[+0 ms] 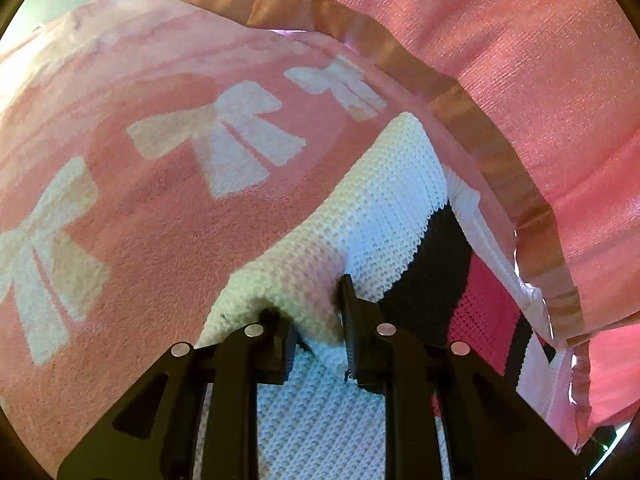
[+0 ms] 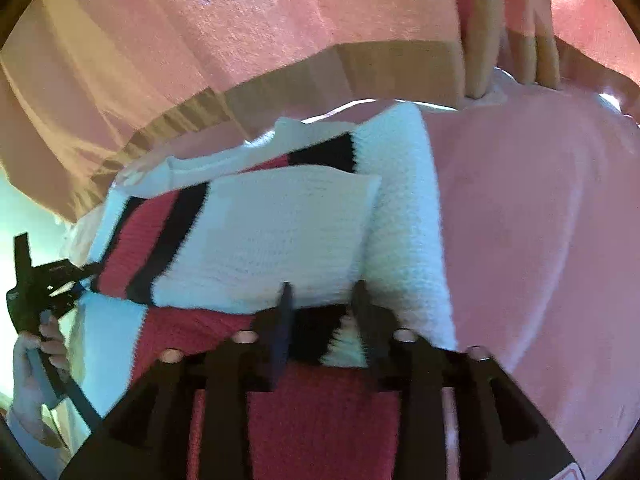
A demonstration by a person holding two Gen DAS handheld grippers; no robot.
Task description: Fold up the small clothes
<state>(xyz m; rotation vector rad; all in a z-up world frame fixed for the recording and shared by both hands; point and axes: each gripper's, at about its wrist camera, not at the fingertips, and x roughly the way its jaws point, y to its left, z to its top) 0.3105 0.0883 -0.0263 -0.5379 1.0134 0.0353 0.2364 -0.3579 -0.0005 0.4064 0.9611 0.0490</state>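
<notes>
Here the left gripper (image 1: 316, 312) pinches the folded sweater (image 2: 280, 220); right gripper (image 2: 324, 312) seemingly parted, blurred.

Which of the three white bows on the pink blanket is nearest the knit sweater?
The far bow, the smallest of the row in the left wrist view. It sits just beyond the sweater edge; the middle bow and near bow lie further left.

Work surface is covered by a fluffy pink blanket (image 1: 160, 216) with white bow prints (image 1: 224, 136). Behind it hangs pink fabric (image 1: 520, 72) with a tan satin-like border (image 1: 480, 136). Bright pale light at upper-left edge, overexposed; nothing else of the room is readable.
</notes>
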